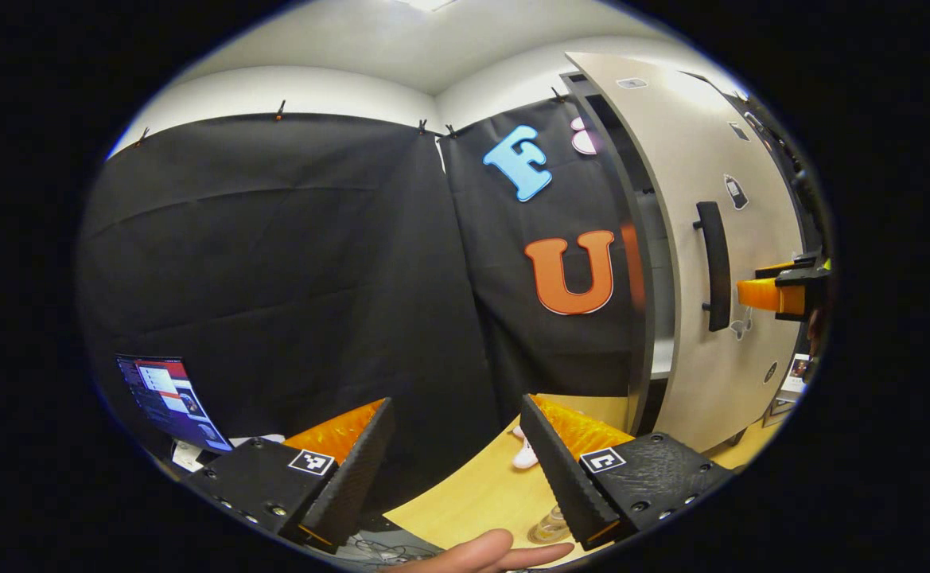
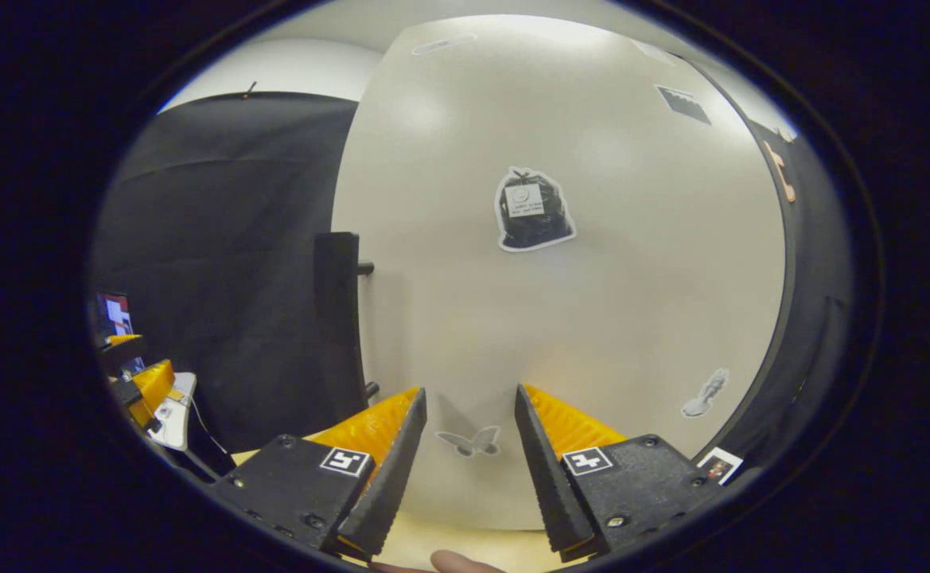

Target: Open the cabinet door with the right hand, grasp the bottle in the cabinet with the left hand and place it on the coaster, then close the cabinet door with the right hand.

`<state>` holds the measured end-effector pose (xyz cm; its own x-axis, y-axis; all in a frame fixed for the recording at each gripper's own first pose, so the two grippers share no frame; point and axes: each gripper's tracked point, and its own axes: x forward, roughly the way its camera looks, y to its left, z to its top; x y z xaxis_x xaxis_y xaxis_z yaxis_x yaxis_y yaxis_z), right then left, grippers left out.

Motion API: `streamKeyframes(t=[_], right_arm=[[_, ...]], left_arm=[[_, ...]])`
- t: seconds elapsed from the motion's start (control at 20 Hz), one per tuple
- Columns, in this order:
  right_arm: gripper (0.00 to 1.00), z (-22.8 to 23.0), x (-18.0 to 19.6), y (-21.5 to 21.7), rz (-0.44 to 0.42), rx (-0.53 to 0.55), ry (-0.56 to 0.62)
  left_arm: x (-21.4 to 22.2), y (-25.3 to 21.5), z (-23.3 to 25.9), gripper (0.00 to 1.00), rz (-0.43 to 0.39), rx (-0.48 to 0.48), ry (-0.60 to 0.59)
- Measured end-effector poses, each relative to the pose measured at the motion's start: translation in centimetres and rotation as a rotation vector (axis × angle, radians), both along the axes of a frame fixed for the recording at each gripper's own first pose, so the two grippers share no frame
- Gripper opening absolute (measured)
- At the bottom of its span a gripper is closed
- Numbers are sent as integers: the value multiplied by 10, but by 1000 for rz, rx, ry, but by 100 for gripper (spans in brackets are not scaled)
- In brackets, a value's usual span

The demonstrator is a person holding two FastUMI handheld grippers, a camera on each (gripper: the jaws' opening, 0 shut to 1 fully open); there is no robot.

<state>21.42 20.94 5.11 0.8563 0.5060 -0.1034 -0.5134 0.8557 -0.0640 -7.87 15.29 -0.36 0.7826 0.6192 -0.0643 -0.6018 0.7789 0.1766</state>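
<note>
The right hand-held gripper stands wide and empty, its fingers facing the cabinet door, with the handle off to its left. The left hand-held gripper is wide too, holding nothing above the tabletop. A small bottle shows low by its right finger; I cannot tell whether that is the task's one. The door hangs slightly ajar. My worry: the fingers could miss the handle and shove the panel shut.
</note>
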Motion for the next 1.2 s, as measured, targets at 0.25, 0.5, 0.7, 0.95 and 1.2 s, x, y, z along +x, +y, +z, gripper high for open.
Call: streamKeyframes(t=[0.25,0.5,0.7,0.95,1.2], right_arm=[[74,9,2,10,5,0,-6],[74,5,12,16,5,-21,-9],[74,-2,17,15,-2,-42,-5],[74,-10,12,11,-19,-48,14],[75,-1,-7,-13,-103,-23,-24]], left_arm=[[-13,-4,0,96,38,15,6],[-22,-7,2,96,58,25,2],[-28,-7,-2,96,64,23,4],[-31,-9,-1,96,56,20,-1],[-21,-18,-6,96,7,-9,8]])
